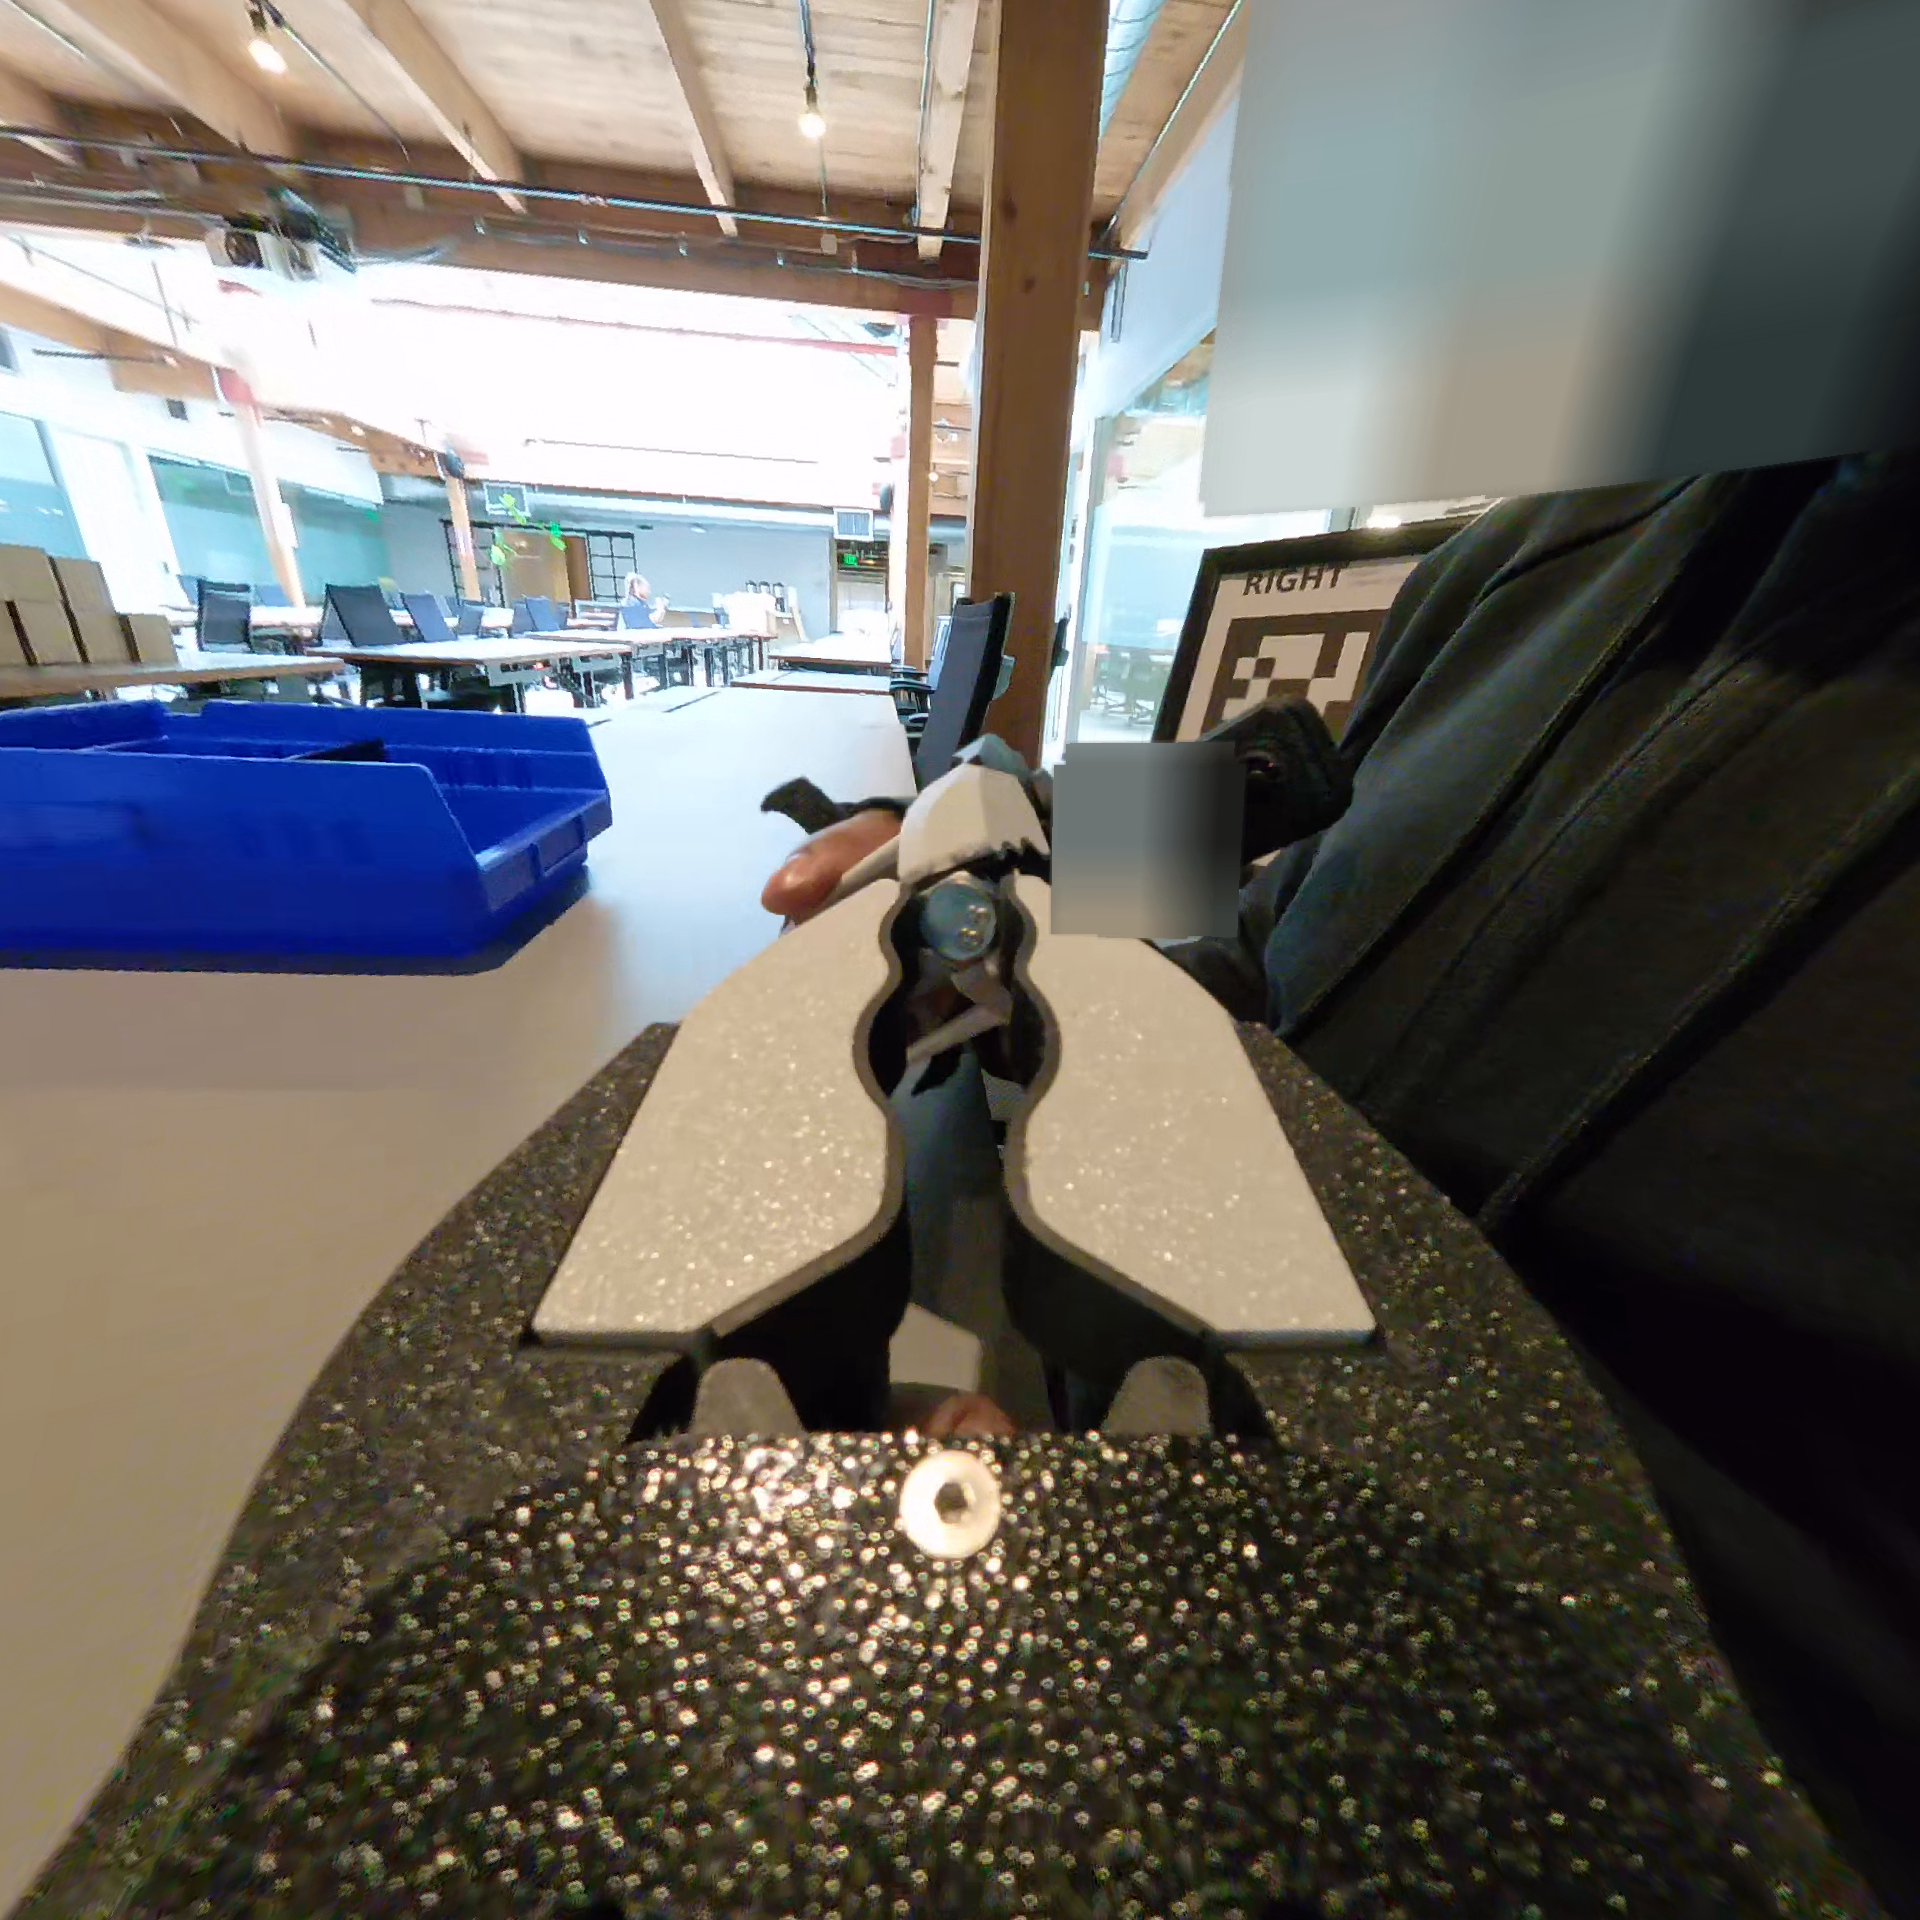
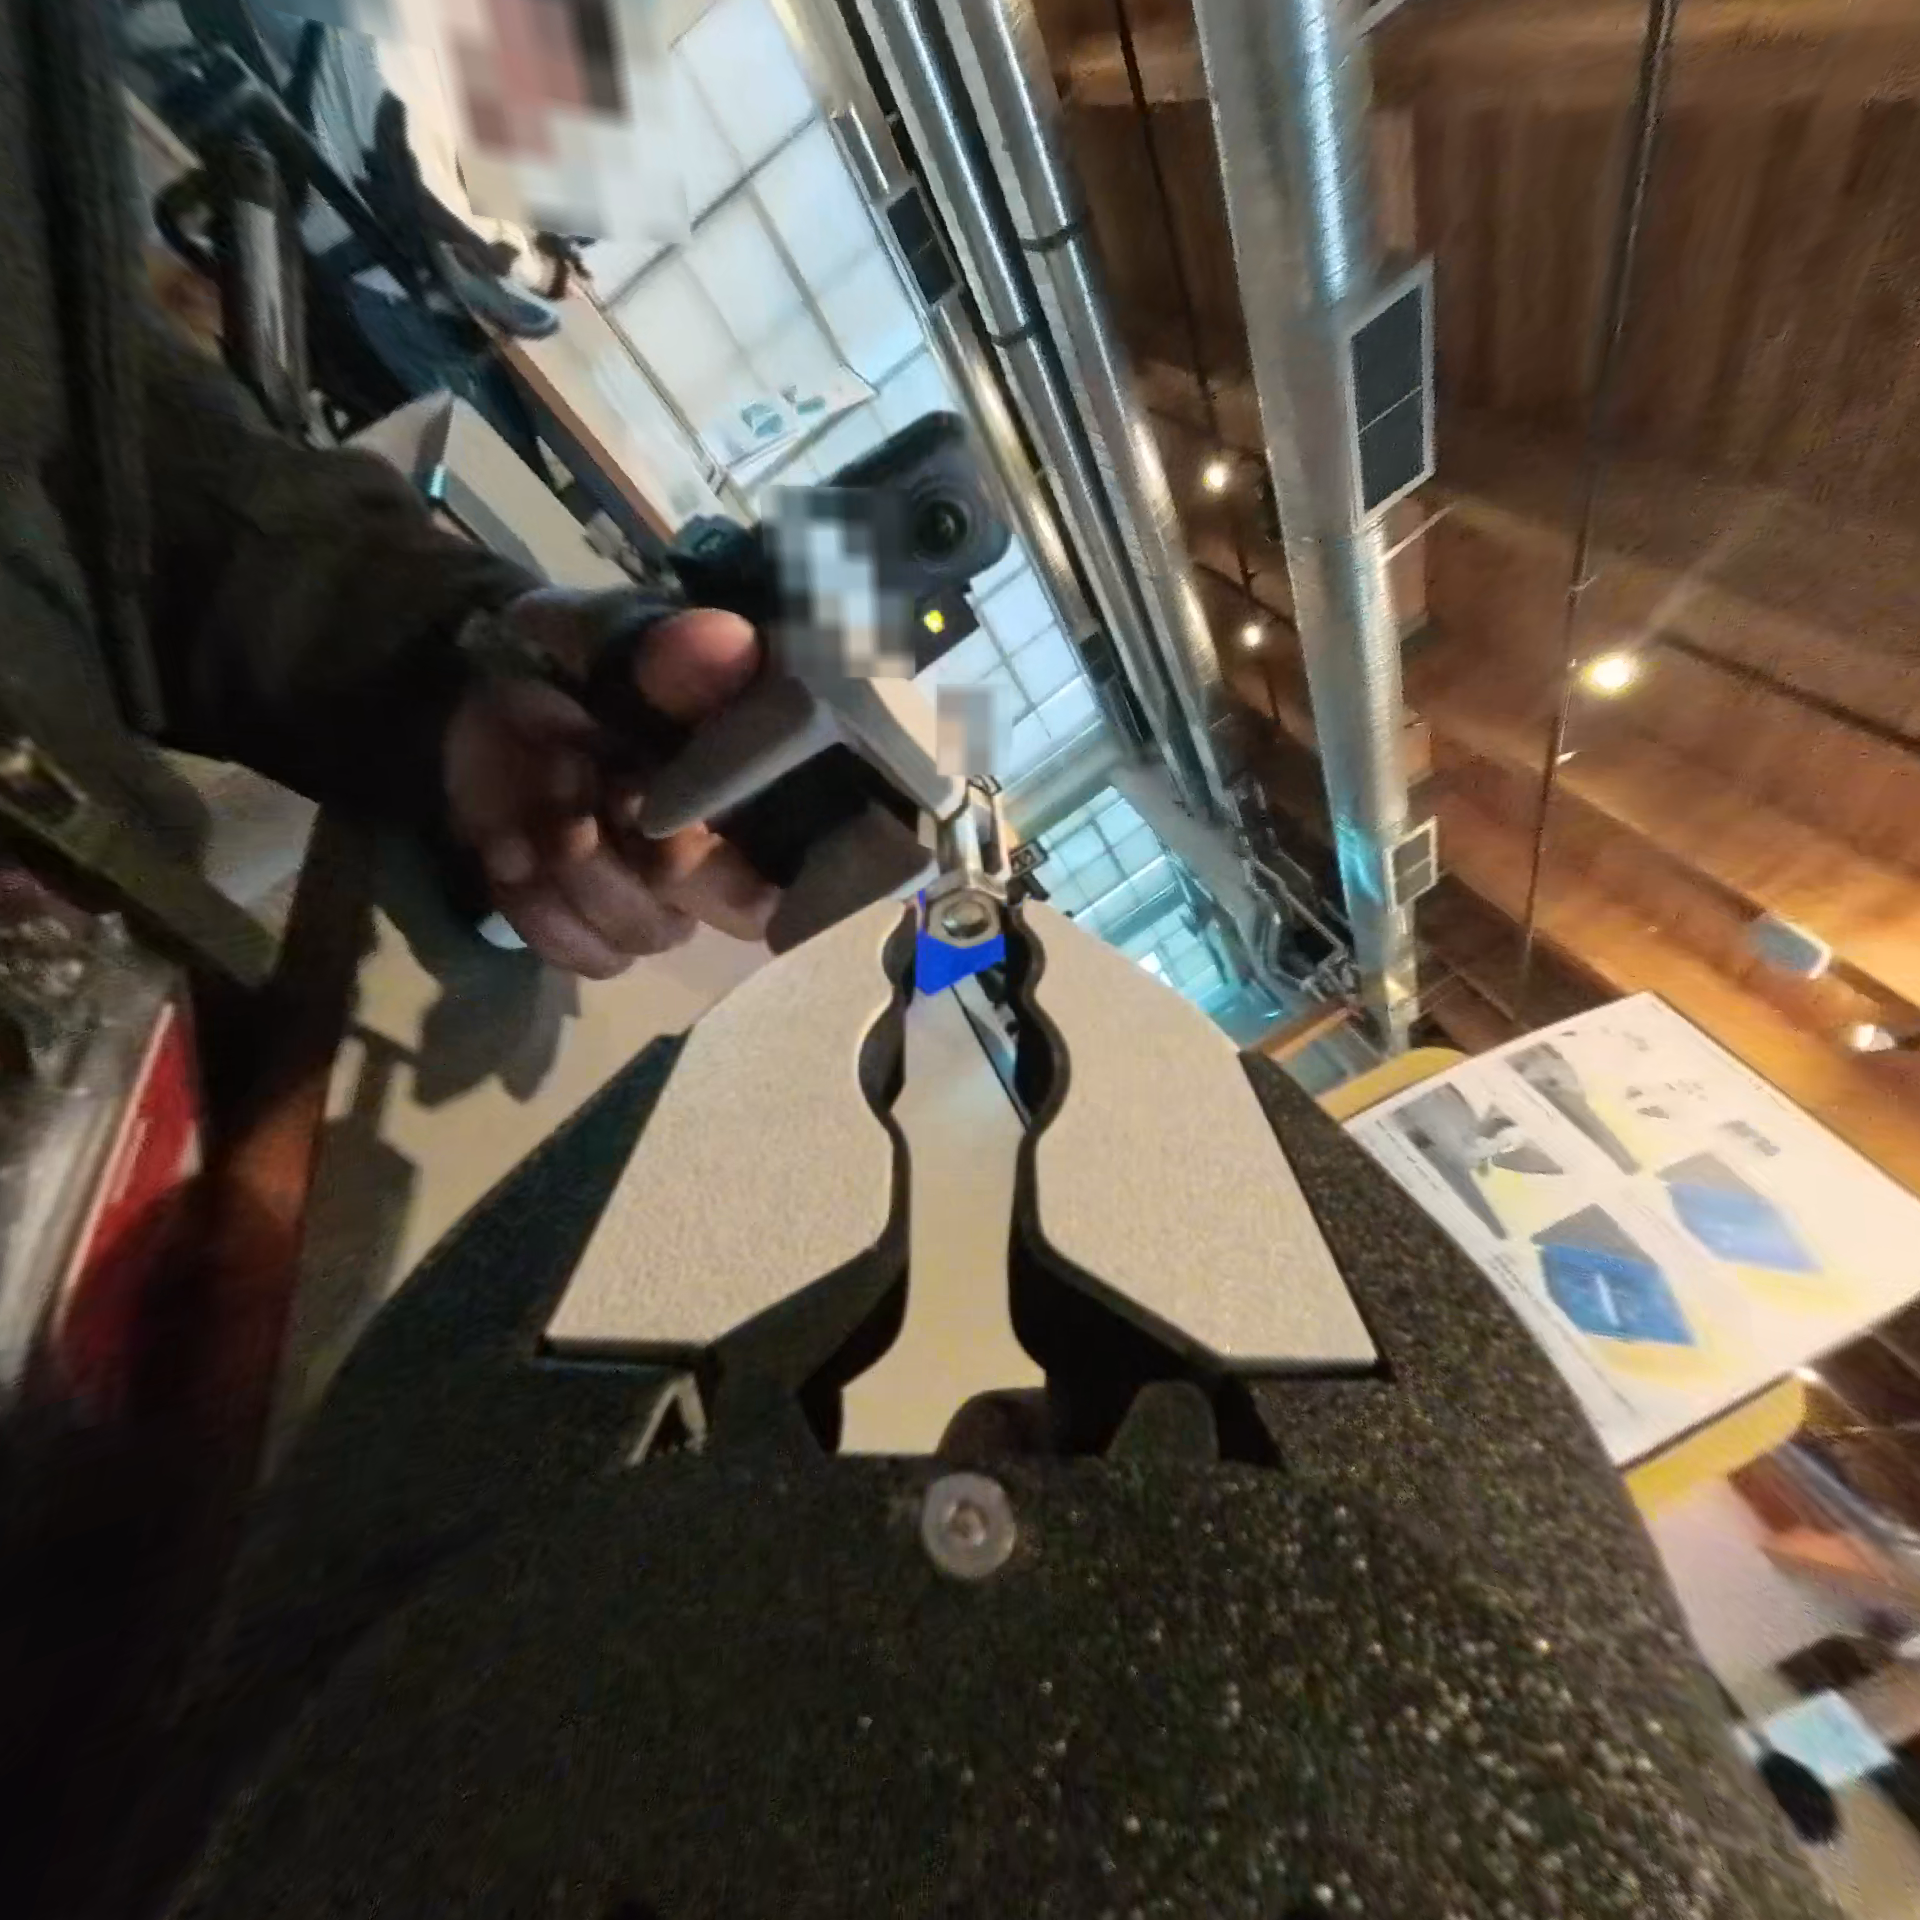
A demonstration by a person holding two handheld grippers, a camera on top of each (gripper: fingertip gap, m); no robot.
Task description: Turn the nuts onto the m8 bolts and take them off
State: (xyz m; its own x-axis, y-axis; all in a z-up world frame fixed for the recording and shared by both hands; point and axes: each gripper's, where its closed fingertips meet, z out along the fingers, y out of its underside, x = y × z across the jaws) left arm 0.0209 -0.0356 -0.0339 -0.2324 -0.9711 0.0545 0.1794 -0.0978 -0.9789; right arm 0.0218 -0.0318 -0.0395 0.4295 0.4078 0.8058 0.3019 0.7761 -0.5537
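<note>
The left gripper [image 1: 961, 925] is clenched on the bolt [image 1: 958, 923], whose round silver head shows between the tips of the grey fingers [image 1: 758, 1122] in the left wrist view. Just beyond the tips the right gripper [image 1: 961, 821] meets it head-on, held by a person in a dark jacket [image 1: 1621, 883]; a bare fingertip shows beside it. To the left a blue bin [image 1: 281, 831] rests on the pale table [image 1: 208, 1143], well apart from the grippers. In the right wrist view, which is tilted and partly blurred, the right gripper [image 2: 966, 920] is clenched on the nut [image 2: 964, 916], a silver hexagon with the bolt's end in its middle, held up in the air between the two tools. The left gripper's tips [image 2: 971, 831] touch the nut's far side, and a gloved hand [image 2: 582, 790] grips that tool's handle under a small black camera [image 2: 940, 509]. A printed sheet [image 2: 1621, 1195] lies at the right.
</note>
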